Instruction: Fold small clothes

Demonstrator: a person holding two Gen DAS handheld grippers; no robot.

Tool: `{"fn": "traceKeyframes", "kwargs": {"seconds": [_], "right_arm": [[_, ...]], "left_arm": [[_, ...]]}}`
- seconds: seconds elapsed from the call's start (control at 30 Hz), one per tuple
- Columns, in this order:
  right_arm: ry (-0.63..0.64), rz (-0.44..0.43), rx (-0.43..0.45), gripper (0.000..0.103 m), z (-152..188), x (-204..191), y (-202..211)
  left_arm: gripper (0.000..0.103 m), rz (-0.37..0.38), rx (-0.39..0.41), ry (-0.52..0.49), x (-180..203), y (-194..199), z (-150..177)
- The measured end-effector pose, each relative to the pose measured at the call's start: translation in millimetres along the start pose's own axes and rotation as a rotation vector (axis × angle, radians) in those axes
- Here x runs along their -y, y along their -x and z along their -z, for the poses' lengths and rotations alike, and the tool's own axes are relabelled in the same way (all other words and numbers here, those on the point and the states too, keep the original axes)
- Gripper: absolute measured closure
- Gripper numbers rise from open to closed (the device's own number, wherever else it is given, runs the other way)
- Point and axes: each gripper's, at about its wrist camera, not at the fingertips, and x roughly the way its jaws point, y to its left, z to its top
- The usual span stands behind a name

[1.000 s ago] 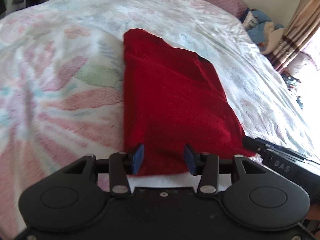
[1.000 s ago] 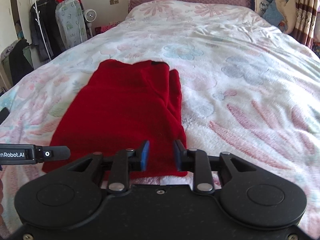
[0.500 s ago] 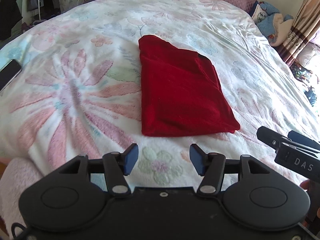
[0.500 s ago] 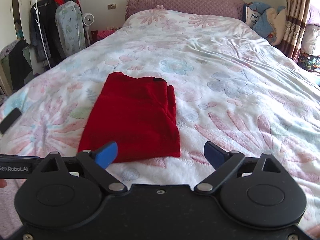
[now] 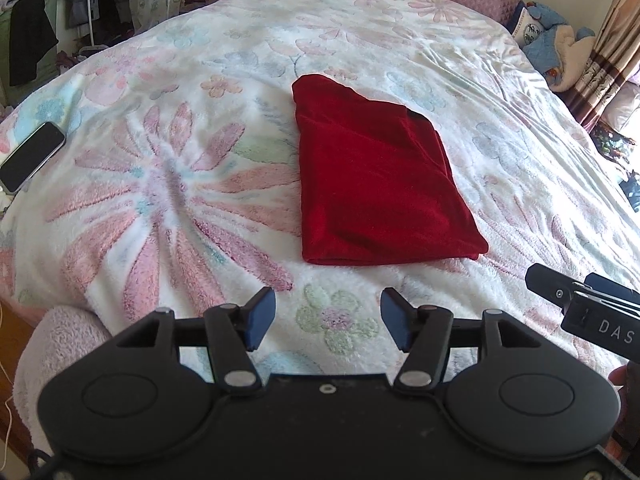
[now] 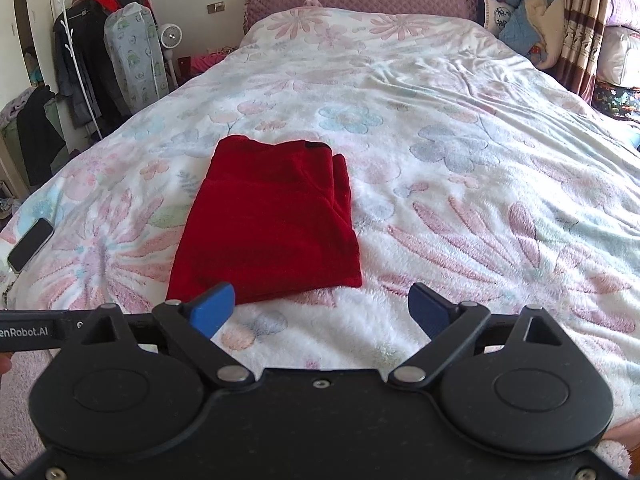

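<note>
Red garment [image 5: 376,176]: folded, laid flat on floral bedspread [image 5: 160,184], just ahead of both tools. Left gripper [image 5: 328,318]: jaws parted, nothing held. Right gripper [image 6: 322,310]: jaws spread wide, nothing held. Phone [image 5: 32,156], apparently face-up: far left of left gripper.

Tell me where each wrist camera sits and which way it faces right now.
Left wrist: sits behind the open left gripper, facing down the bed at the folded red fleece garment; the right gripper's tip shows at right.
Right wrist: sits behind the open right gripper, facing the headboard; the garment lies left of centre.
Both share the garment, the floral fleece blanket and the black smartphone.
</note>
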Motion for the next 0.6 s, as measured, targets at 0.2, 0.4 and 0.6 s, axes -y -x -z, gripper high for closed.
{"fn": "traceKeyframes", "kwargs": {"seconds": [0.2, 0.4, 0.6], "right_arm": [[0.012, -0.007, -0.01, 0.009, 2.5, -4.3, 0.3], [0.02, -0.008, -0.021, 0.009, 4.3, -6.8, -1.2], [0.02, -0.006, -0.033, 0.009, 5.0, -5.9, -2.1]], "left_arm": [[0.043, -0.005, -0.004, -0.005, 2.0, 1.5, 3.0], [0.043, -0.01, -0.018, -0.006, 3.6, -0.5, 4.9], [0.042, -0.01, -0.024, -0.013, 4.2, -1.8, 4.8]]}}
